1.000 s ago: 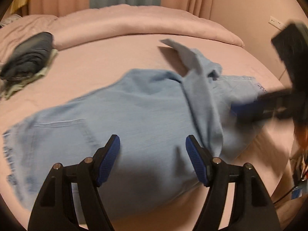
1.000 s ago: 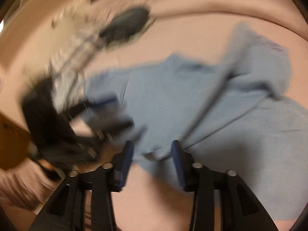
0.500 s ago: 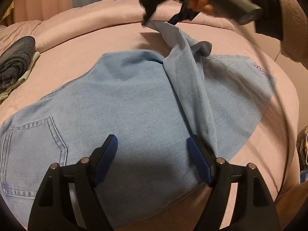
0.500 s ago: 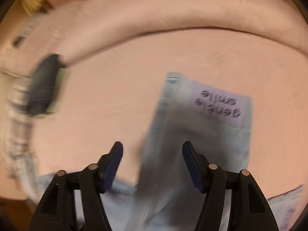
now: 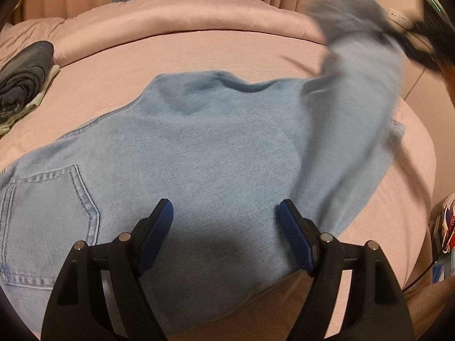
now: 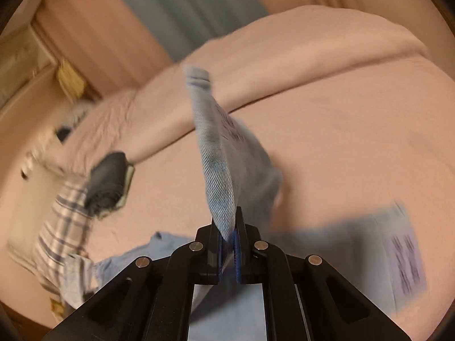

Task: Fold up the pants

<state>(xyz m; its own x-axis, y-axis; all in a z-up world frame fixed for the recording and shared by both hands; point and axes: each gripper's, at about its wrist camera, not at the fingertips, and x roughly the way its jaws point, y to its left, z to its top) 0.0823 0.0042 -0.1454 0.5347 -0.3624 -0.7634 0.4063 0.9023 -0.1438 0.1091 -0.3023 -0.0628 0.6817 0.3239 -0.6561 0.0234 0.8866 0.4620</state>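
Light blue denim pants (image 5: 216,153) lie spread on a pink bed (image 5: 199,45), back pocket at the left. My left gripper (image 5: 227,227) is open and empty just above the near part of the pants. My right gripper (image 6: 228,227) is shut on a folded-over edge of the pants (image 6: 219,170) and holds that flap lifted off the bed. In the left wrist view the right gripper (image 5: 426,28) is a dark blur at the upper right, with the raised flap (image 5: 361,65) hanging from it. A printed label (image 6: 403,255) shows on the cloth.
A folded stack of dark clothes (image 5: 22,76) sits at the bed's far left; it also shows in the right wrist view (image 6: 109,179), next to a plaid garment (image 6: 62,227). A rolled pink duvet (image 5: 184,14) runs along the back. Curtains (image 6: 176,8) hang behind.
My right gripper has closed on the pants' edge and swung it up and to the right. The left gripper has stayed open over the near part of the pants.
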